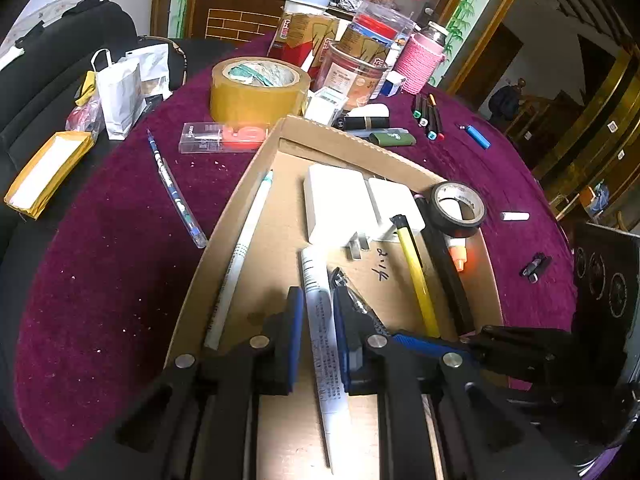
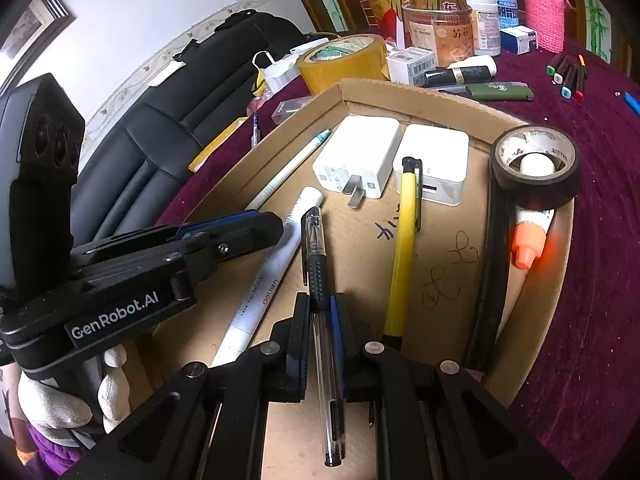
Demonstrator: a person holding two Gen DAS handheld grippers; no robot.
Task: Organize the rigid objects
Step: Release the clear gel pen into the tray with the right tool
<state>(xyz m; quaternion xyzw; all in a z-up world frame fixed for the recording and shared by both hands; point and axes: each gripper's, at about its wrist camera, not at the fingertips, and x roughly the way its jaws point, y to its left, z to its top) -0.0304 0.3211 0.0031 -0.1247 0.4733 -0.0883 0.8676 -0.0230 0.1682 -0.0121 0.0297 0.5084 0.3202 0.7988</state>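
Home living room: black leather sofa (image 2: 168,128), round table with maroon cloth (image 1: 100,280), cluttered wooden cabinet (image 1: 240,12), bamboo-painted door frame (image 1: 464,12), household jars.

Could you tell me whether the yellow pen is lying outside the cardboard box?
No, the yellow pen lies inside the cardboard box, beside the white chargers.

Even indoor light, sharp, fisheye-bent edges, dark corners
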